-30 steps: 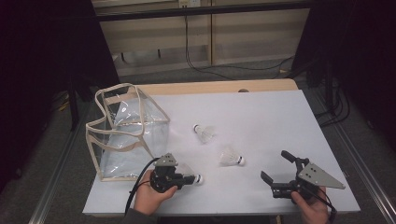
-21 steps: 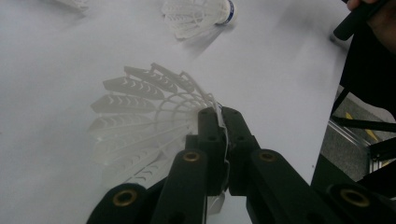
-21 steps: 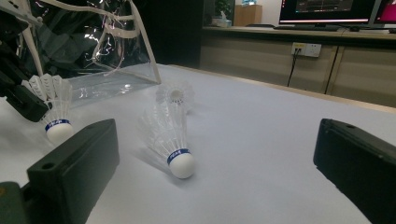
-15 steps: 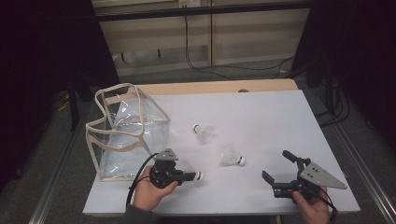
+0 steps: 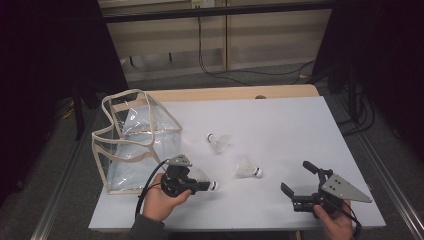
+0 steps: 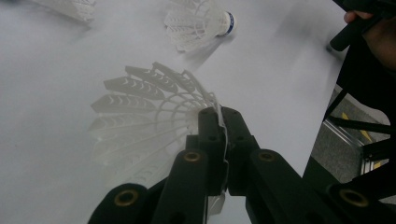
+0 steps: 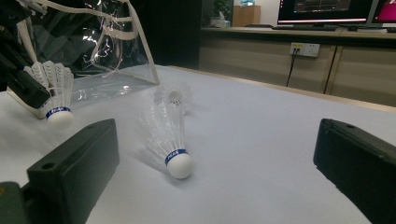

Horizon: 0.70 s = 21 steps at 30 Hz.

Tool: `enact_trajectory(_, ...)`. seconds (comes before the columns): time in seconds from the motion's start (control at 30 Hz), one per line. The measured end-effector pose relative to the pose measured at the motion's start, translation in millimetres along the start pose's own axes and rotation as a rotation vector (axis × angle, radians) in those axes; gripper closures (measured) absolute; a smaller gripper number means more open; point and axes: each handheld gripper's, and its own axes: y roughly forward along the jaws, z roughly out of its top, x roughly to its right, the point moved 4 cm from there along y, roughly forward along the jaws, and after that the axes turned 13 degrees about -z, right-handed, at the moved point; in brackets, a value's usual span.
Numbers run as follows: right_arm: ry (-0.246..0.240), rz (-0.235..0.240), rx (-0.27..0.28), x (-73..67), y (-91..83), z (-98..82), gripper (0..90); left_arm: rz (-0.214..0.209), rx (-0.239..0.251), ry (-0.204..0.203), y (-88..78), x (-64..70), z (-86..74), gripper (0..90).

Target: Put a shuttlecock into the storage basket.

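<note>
A person at a white desk (image 5: pixel 300 125) works with a hand-held gripper in each hand. The left hand-held gripper (image 5: pixel 205 186) has its jaws pinched together on the feather skirt of a shuttlecock (image 6: pixel 154 116), gripping only a thin edge of the skirt near the cork. In the high view that shuttlecock's white cork tip sticks out just past the jaws, toward the right hand-held gripper.

A clear plastic bag (image 5: pixel 135 142) with cream trim stands open just beside the left hand-held gripper, on its far left side. Two more shuttlecocks lie on the desk between the two grippers: the nearer shuttlecock (image 5: pixel 248 169) and, beyond it, the farther shuttlecock (image 5: pixel 218 142).

The right hand-held gripper (image 5: pixel 296 186) rests low with its jaws spread wide and nothing between them; the nearer shuttlecock lies ahead of it.

The risk, as judged from here: the grip on the flimsy skirt is slight, so the held shuttlecock could slip out, or its skirt could crumple, on the way to the bag. The bag's soft rim could also catch it or fold inward.
</note>
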Motion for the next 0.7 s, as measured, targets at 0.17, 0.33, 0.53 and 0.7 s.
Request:
enact_trajectory(0.17,0.0,-0.002,0.001,0.4,-0.1,0.2,0.3,0.017,0.001,0.006,-5.1,3.2,10.2,88.3)
enact_trajectory(0.33,0.002,-0.002,0.005,0.1,-0.2,0.6,0.3,0.023,-0.023,-0.005,-5.9,5.3,17.8,88.3)
enact_trajectory(0.53,0.004,-0.001,0.004,0.2,-0.1,0.4,0.3,0.031,-0.038,-0.016,-7.8,5.0,24.4,88.4)
enact_trajectory(0.7,0.001,-0.003,0.001,1.1,-0.1,0.1,0.3,0.041,-0.038,-0.02,-11.5,4.8,29.9,88.5)
